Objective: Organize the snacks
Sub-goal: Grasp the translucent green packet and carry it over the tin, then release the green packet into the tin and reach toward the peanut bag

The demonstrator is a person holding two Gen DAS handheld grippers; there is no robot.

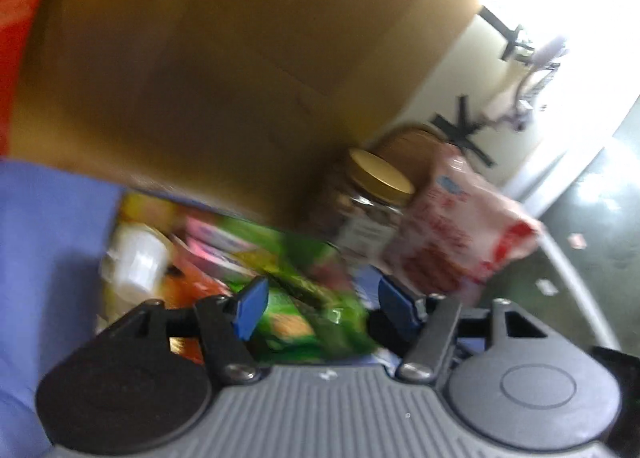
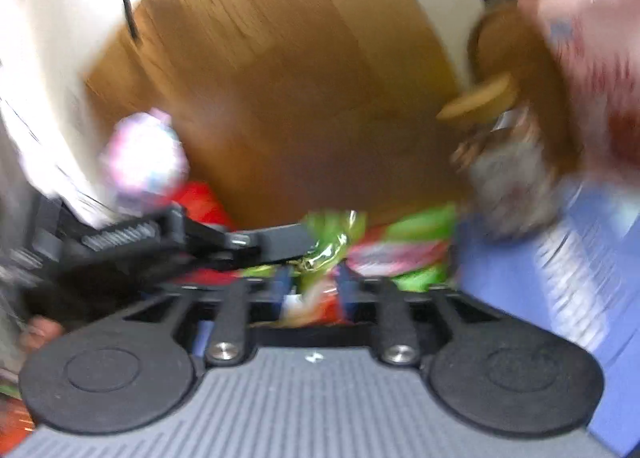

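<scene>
Left gripper parted around green snack packet, not visibly pinching. Right gripper narrowly parted astride green wrapper; grip too blurred to tell. Seemingly both gathering snacks from blue bin.

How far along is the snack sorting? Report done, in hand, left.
Done: nothing shows as sorted.
In hand: the crinkly green snack packet sits between the left tongs, pads apart; the right tongs also straddle it.
Left: gold-lidded glass jar, red-and-white bag, white cup.
</scene>
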